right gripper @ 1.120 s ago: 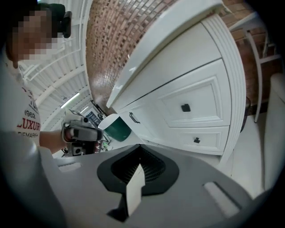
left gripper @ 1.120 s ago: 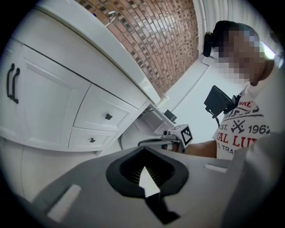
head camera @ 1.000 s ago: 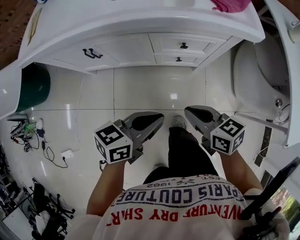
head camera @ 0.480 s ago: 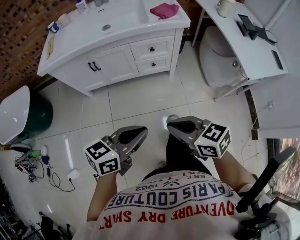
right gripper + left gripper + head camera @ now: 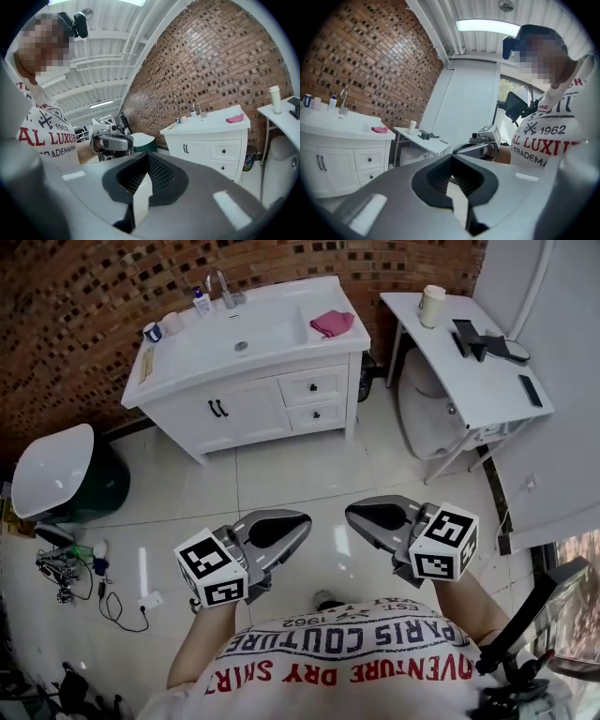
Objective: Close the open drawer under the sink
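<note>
We hold the left gripper (image 5: 298,518) and the right gripper (image 5: 354,512) low in front of our body. Each has its jaws pressed together with nothing between them. The two drawers (image 5: 314,399) sit one above the other in the right part of the white vanity (image 5: 246,411), under the sink, well apart from both grippers and ahead of them. Both drawer fronts look flush with the cabinet face. Bare tiled floor (image 5: 281,474) lies between us and the vanity. A pink cloth (image 5: 331,322) rests on the countertop, right of the basin. To the right stands a white side table (image 5: 487,381) with a cup (image 5: 432,306). To the left are a green bin (image 5: 61,474) and cables (image 5: 66,582).
</note>
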`<state>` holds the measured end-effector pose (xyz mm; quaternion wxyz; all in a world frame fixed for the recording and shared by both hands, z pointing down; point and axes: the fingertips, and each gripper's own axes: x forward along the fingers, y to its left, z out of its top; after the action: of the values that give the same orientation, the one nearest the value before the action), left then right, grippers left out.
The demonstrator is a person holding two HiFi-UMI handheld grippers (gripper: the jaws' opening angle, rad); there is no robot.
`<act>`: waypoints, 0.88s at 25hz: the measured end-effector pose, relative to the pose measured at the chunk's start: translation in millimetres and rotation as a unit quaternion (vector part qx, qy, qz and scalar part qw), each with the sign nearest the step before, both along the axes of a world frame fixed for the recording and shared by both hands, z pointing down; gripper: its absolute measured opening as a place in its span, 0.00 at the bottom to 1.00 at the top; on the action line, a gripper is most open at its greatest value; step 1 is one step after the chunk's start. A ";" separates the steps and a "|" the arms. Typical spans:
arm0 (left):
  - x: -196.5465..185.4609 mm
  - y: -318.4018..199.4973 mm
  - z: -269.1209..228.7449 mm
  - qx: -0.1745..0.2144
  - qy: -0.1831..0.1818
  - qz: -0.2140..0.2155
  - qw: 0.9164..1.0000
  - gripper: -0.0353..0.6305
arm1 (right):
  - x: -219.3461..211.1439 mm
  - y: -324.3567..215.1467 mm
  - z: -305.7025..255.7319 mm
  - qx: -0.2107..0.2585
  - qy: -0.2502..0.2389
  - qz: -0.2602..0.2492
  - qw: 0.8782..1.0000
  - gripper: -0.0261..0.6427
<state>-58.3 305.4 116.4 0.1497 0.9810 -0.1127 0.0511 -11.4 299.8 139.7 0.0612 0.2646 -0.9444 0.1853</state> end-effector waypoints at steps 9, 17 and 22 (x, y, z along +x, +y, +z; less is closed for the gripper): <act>37.8 80.8 -11.0 0.028 0.003 -0.040 0.999 0.03 | 58.1 72.6 -17.6 0.000 0.000 -0.006 1.000 0.05; 69.4 132.4 -16.3 0.050 -0.002 -0.043 0.998 0.03 | 95.1 120.4 -6.6 -0.018 -0.024 0.009 1.000 0.05; 78.8 147.6 -21.1 0.061 -0.003 -0.040 0.997 0.03 | 102.4 138.1 -10.3 -0.005 -0.022 0.007 1.000 0.05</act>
<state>20.4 453.0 95.3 0.0911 0.9827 -0.1557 0.0408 90.9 438.0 129.4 0.0404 0.2666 -0.9427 0.1965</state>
